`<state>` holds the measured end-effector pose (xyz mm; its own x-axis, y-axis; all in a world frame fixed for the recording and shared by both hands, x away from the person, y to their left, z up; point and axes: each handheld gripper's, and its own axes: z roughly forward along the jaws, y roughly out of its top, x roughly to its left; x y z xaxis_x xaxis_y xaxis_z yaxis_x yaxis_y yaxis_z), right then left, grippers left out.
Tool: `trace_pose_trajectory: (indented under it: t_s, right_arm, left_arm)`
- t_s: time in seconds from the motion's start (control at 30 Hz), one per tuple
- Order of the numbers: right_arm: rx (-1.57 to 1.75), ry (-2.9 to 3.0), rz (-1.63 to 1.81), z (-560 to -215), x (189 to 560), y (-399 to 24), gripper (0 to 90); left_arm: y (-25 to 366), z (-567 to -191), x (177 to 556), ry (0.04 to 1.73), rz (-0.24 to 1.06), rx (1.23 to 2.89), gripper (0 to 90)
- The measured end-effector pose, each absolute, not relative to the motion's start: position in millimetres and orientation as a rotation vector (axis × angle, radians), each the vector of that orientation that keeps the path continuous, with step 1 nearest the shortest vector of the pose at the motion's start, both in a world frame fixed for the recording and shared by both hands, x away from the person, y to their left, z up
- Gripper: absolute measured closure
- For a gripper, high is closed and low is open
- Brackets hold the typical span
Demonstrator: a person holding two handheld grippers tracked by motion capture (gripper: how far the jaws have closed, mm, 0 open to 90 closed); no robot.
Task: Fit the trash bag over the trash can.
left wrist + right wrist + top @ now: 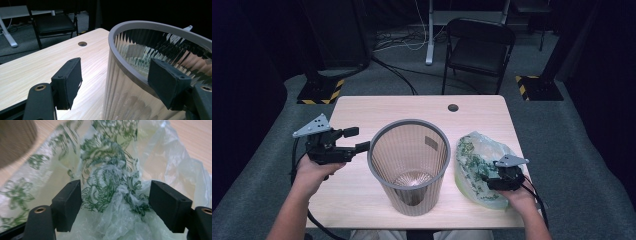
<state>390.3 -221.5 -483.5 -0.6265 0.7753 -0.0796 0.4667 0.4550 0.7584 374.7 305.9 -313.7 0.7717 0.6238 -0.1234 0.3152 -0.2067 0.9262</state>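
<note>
**Ana:** Fingers first, please: how do they stand, seen from above?

**Ben:** From the high view, the left gripper (357,139) points sideways at the rim of the ribbed grey wastebasket (409,165), its two black fingers (350,132) spread apart and holding nothing. One of them reaches right up to the rim. The wastebasket stands upright in the middle of the wooden table (362,107). The right gripper (490,181) hangs over a crumpled plastic bag with green leaf print (474,155), which lies on the table just to the right of the wastebasket.

**Ana:** And the left gripper view?

**Ben:** The left gripper (115,82) straddles the wastebasket (140,72) wall: one finger (68,82) is outside over the table (37,62), the other in front of the rim. The pads stand wide and do not press on the wall. A black chair (53,23) stands beyond the table.

**Ana:** The right gripper view?

**Ben:** The right gripper (115,202) has its fingers (67,203) wide apart, with bunched folds of the bag (110,182) lying between them. Neither pad squeezes the plastic. A blurred edge of the wastebasket (15,140) fills the upper left corner.
</note>
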Motion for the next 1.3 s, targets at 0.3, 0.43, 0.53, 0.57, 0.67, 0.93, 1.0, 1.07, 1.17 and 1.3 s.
trace_pose_trajectory:
  t_s: [0.3,0.43,0.53,0.57,0.67,0.93,1.0,1.07,1.17,1.3]
  right_arm:
    - [1.195,2.355,0.954,-509.3,406.3,-234.4,22.7]
    - [1.271,2.330,0.998,-515.2,409.9,-244.8,22.1]
    - [1.214,2.334,0.930,-518.7,408.6,-243.4,21.4]
    - [1.214,2.334,0.930,-518.7,408.6,-243.4,21.4]
    - [1.205,2.328,0.932,-519.6,407.6,-242.4,21.8]
    - [1.174,2.319,0.997,-519.3,405.5,-243.7,52.9]
    - [1.168,2.329,1.007,-518.7,405.5,-243.6,60.4]
    - [1.167,2.335,1.014,-518.3,405.5,-243.9,65.7]
    - [1.169,2.343,1.030,-516.8,405.4,-244.6,71.4]
    - [1.164,2.348,1.058,-512.2,404.4,-245.4,73.8]
  left_arm:
    - [305.3,-314.0,374.0,0.725,0.332,1.811,26.7]
    - [306.3,-314.3,373.5,0.728,0.332,1.807,26.6]
    - [306.6,-314.5,373.1,0.729,0.334,1.806,26.6]
    - [306.6,-314.5,373.1,0.729,0.334,1.806,26.6]
    - [306.6,-314.4,372.7,0.728,0.335,1.807,26.6]
    - [306.0,-314.4,371.8,0.723,0.335,1.809,26.7]
    - [305.5,-314.5,371.6,0.722,0.334,1.808,26.8]
    - [305.0,-314.5,371.4,0.719,0.334,1.809,26.8]
    - [304.0,-314.4,370.9,0.710,0.336,1.815,26.8]
    - [302.3,-313.8,370.9,0.704,0.341,1.825,27.2]
